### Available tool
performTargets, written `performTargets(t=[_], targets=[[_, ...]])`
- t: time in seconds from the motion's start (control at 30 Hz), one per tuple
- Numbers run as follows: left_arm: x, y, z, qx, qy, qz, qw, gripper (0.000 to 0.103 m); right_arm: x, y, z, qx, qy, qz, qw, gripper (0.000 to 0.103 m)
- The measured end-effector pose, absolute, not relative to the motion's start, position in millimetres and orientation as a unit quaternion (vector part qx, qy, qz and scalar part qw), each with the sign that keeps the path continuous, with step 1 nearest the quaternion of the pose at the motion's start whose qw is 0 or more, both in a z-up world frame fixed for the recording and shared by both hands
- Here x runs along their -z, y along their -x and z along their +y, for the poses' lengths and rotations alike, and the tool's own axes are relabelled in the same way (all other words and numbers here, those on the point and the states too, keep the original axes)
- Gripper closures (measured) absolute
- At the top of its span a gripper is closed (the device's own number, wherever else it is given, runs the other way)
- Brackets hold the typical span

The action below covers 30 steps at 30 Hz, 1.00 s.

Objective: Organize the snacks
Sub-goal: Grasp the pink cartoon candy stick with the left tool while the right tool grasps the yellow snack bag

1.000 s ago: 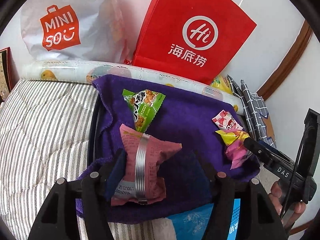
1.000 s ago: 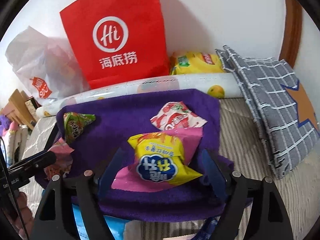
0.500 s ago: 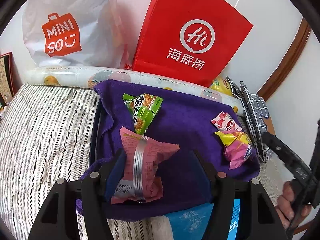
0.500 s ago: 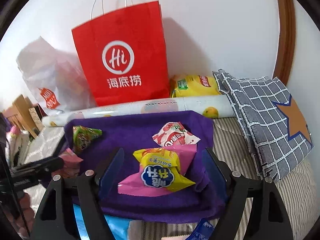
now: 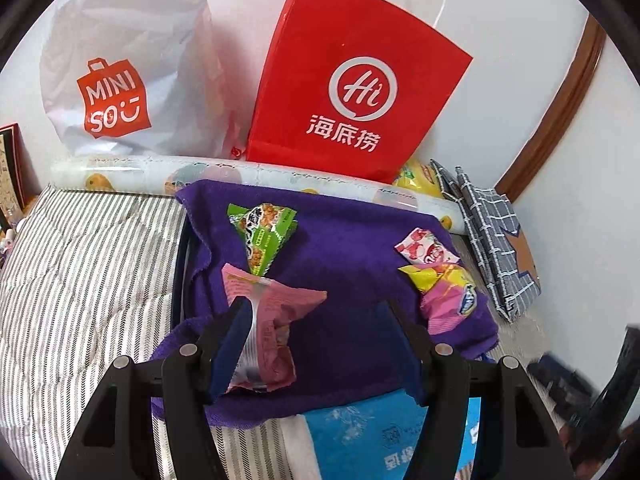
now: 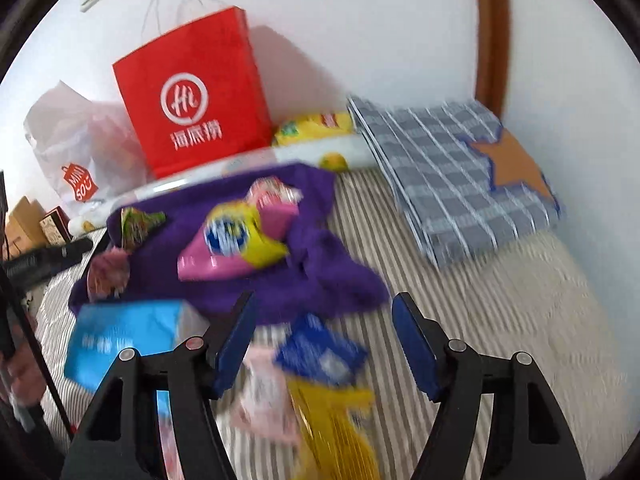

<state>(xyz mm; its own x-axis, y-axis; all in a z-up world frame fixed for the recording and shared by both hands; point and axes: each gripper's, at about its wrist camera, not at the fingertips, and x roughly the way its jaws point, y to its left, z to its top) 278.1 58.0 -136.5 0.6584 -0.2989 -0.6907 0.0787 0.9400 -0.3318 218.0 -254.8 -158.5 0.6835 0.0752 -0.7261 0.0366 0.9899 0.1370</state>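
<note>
Two tilted-down hand-held grippers: left (image 5: 316, 320) spread beside pink packet (image 5: 268, 320) (right (image 6: 324, 320) narrowing, empty).

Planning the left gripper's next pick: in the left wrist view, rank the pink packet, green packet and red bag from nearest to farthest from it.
1. Pink packet: between the left gripper's fingers, leftward.
2. Green packet: just beyond, on the purple towel.
3. Red bag: farthest, against the wall.

Right gripper leaves the purple towel

The right gripper (image 6: 324, 340), jaws closing on nothing, has swung off the yellow-and-pink packet (image 6: 236, 244) on the purple towel (image 6: 320, 276) to blurred snacks just beside the towel's near edge.
</note>
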Motion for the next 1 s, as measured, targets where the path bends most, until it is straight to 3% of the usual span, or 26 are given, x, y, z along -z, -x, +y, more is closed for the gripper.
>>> performTargets(t=[0.27, 0.3, 0.33, 1.0], targets=[[129.4, -268.3, 53.7, 0.114, 0.132, 0.392, 0.903, 0.039, 194.8, -187.6, -249.4, -0.004, -0.046, 0.433, 0.9, 0.037], [128.1, -267.2, 53.3, 0.115, 0.132, 0.391, 0.903, 0.039, 199.7, -184.9, -249.4, -0.001, -0.043, 0.435, 0.899, 0.061], [125.6, -265.0, 52.9, 0.118, 0.133, 0.388, 0.904, 0.039, 204.7, -180.4, -248.9, -0.008, -0.042, 0.439, 0.897, 0.067], [124.2, -201.9, 38.9, 0.16, 0.09, 0.39, 0.902, 0.039, 171.6, -84.3, -256.4, 0.014, -0.09, 0.393, 0.915, 0.067]])
